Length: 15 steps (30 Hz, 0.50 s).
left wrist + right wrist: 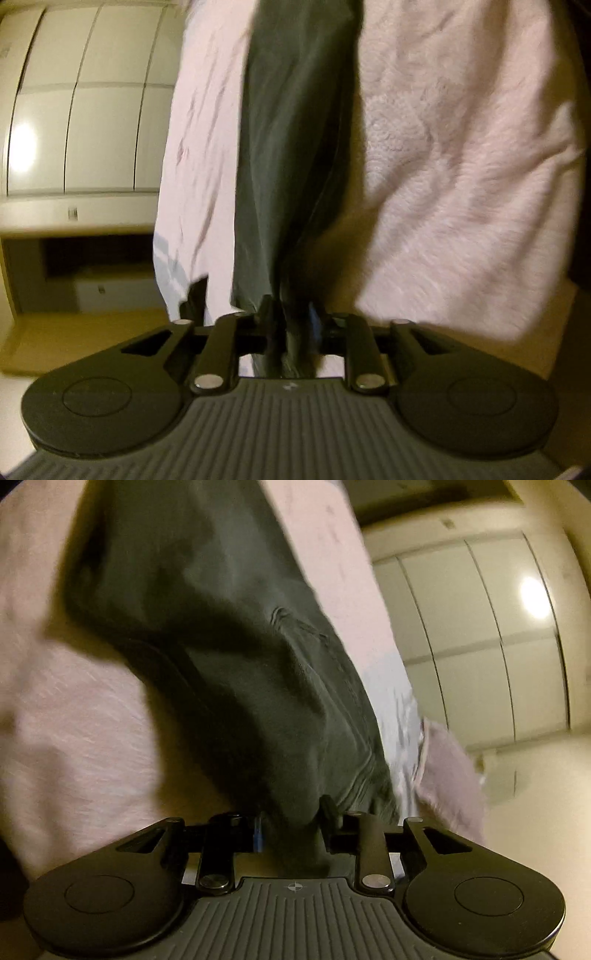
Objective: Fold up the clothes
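Gripping a dark grey-green garment (291, 166) at two places. Left gripper (291, 325) clamped on a bunched fold of it, cloth pinched between the narrow-set fingers and running away from them as a long dark strip. Right gripper (291, 823) likewise closed on a thicker wad of the same cloth (236, 657), fabric filling the gap between both fingers and spreading wide beyond them, with a stitched seam showing on its right side.

Stretched over a pale pink fluffy blanket (461, 166), seen to the right of the strip in the left wrist view and to the left of the cloth in the right wrist view (74, 720). Flanked on the other side by a smoother pink sheet (199, 147), with a pale bluish striped patch near its lower edge. Also a folded pinkish piece of cloth (450, 768) just right of the garment in the right wrist view.

Backed by a white panelled wardrobe (81, 129), doors closed, contents hidden; a bright lamp glare on one panel, repeated in the right wrist view (480, 635). Below it a dark open recess (92, 266); contents too blurred to tell. Both views smeared by motion blur.
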Each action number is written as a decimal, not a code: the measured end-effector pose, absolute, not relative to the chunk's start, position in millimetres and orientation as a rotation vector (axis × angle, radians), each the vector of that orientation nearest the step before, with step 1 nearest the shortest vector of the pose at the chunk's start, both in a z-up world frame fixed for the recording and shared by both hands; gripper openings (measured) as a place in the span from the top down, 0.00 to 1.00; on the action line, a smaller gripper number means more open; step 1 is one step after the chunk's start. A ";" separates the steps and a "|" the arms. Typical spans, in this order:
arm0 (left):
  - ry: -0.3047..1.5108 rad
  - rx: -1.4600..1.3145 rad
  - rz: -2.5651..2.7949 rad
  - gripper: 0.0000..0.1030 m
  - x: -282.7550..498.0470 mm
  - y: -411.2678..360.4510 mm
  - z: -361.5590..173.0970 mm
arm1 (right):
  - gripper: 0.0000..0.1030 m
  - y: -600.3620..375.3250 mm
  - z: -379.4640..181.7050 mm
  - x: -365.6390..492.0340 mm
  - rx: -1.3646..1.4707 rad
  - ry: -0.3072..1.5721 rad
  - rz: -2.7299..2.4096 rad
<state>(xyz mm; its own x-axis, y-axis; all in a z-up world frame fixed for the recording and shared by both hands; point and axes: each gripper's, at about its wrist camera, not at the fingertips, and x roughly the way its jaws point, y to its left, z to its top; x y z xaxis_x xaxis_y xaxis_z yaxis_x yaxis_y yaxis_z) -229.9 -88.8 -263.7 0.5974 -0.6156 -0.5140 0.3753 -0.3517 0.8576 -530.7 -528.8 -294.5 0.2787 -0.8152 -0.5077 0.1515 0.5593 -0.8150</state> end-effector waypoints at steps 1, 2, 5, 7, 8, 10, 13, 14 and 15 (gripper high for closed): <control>-0.185 1.591 -1.052 0.81 -232.9 -84.4 -254.4 | 0.69 -519.0 -286.9 -532.5 -0.681 1.074 -0.754; -0.174 1.546 -1.062 0.81 -236.6 -82.6 -245.0 | 0.68 -509.5 -278.9 -534.6 -0.631 1.037 -0.773; -0.195 1.432 -1.130 0.81 -255.9 -77.4 -223.7 | 0.62 -476.9 -254.9 -527.6 -0.470 0.901 -0.769; -0.228 1.373 -1.196 0.80 -278.9 -80.0 -216.2 | 0.56 -452.1 -243.5 -518.3 -0.403 0.820 -0.727; -0.250 1.357 -1.235 0.77 -293.0 -87.2 -216.8 | 0.53 -440.2 -243.2 -515.4 -0.410 0.803 -0.691; -0.289 1.321 -1.321 0.70 -320.1 -102.0 -219.1 | 0.52 -421.0 -243.9 -501.8 -0.427 0.776 -0.625; -0.344 1.264 -1.446 0.68 -360.7 -125.8 -224.8 | 0.52 -418.3 -247.7 -469.7 -0.444 0.775 -0.579; -0.357 1.251 -1.484 0.67 -370.6 -136.2 -228.2 | 0.52 -418.2 -250.8 -462.4 -0.451 0.785 -0.559; -0.371 1.243 -1.519 0.67 -378.1 -147.7 -231.3 | 0.53 -434.4 -256.4 -460.4 -0.445 0.806 -0.542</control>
<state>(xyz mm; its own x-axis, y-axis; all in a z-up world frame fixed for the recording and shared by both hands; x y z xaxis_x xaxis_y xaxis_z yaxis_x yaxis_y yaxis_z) -378.1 -147.7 -231.3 0.1334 -0.8555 -0.5003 0.5286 -0.3656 0.7661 -460.4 -434.4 -256.4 0.5712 -0.6079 -0.5515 0.2819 0.7763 -0.5638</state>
